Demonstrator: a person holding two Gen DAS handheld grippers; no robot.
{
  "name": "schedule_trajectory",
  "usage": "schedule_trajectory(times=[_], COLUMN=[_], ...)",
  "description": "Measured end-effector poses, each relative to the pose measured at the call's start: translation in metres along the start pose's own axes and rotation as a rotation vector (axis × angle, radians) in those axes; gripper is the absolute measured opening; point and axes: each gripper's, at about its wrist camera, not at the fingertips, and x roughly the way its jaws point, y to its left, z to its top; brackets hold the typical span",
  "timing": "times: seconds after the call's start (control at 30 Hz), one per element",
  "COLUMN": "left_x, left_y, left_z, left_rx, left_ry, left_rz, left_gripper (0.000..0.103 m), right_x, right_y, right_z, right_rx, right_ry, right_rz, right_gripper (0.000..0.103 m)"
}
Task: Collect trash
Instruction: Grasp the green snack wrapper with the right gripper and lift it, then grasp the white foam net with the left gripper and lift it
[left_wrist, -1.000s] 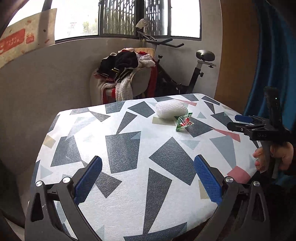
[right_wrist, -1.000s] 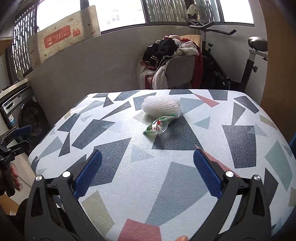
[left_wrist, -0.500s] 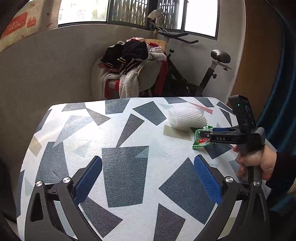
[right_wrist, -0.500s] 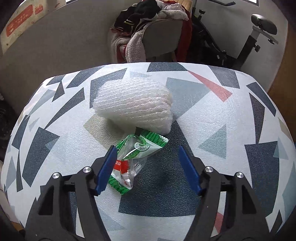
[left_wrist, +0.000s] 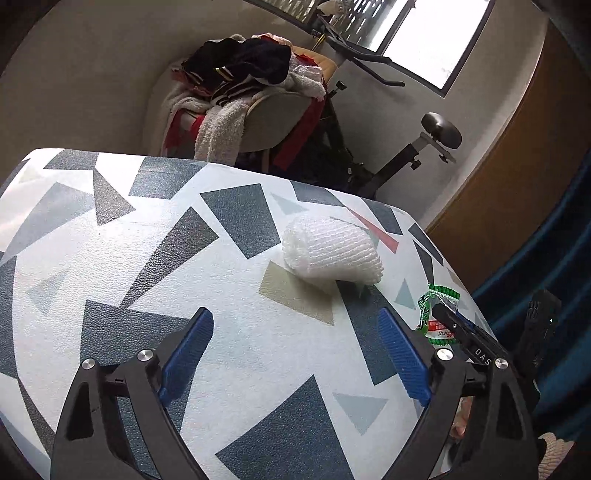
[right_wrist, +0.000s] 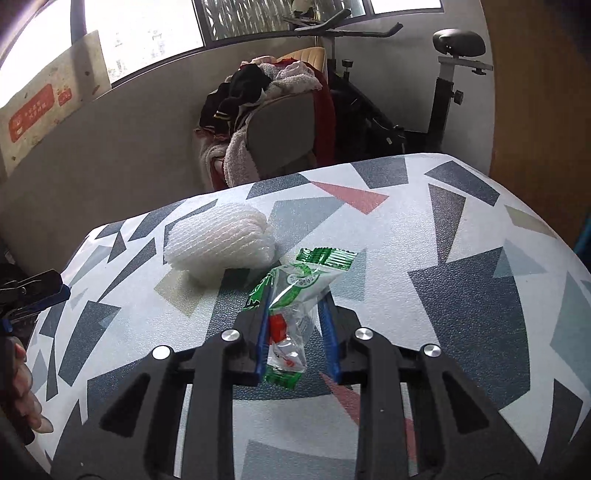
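The desk (left_wrist: 110, 240), under a cloth of grey and blue shapes, carries the trash and spreads out ahead of both tongs. Beyond its far edge, well past the tongs, a chair (right_wrist: 284, 136) heaped with clothes and an exercise bike (right_wrist: 443, 92) stand against the wall, no part of the job. The foam net (left_wrist: 332, 251), a white mesh sleeve, lies on the desk ahead of the left tongs (left_wrist: 295, 354) and a little to their right; these tongs are spread wide with nothing between them, aimed so the net sits in their line, which suggests it is their pick. The wrapper (right_wrist: 295, 306), a crumpled green, white and red packet, is just this side of the net and sits between the blue pads of the right tongs (right_wrist: 297, 332), which have drawn close on either side of it. The pads look to be pinching it near its middle, likely because thin film gives little else to hold.
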Motion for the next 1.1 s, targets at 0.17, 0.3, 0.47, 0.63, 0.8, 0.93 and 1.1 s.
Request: schedule_trajectory(times=[0.17, 0.3, 0.47, 0.63, 0.8, 0.93, 1.1], left_x=[0.051, 0.085, 0.117, 0.121, 0.078, 0.031, -0.031], left_y=[-0.004, 0.003, 0.014, 0.000, -0.019, -0.018, -0.018], left_z=[0.022, 0.034, 0.046, 0.047, 0.043, 0.035, 0.017], left_rx=[-0.105, -0.201, -0.319, -0.193, 0.007, 0.071, 0.126], left_ry=[0.008, 0.015, 0.026, 0.051, 0.018, 0.012, 0.021], left_rz=[-0.031, -0.041, -0.049, 0.002, 0.036, 0.037, 0.060], left_gripper=[0.087, 0.084, 0.075, 0.024, 0.017, 0.017, 0.017], right_x=[-0.006, -0.008, -0.006, -0.006, -0.005, -0.006, -0.016], right_y=[-0.030, -0.044, -0.030, -0.031, -0.033, -0.021, 0.004], right_z=[-0.002, -0.005, -0.005, -0.005, -0.005, -0.004, -0.001], right_rx=[0.151, 0.226, 0.152, 0.156, 0.163, 0.100, -0.025], right_ry=[-0.033, -0.047, -0.042, -0.041, -0.036, -0.029, -0.009], right_rz=[-0.016, 0.002, 0.018, 0.022, 0.024, -0.011, -0.011], right_gripper=[0.027, 0.027, 0.027, 0.027, 0.027, 0.027, 0.027])
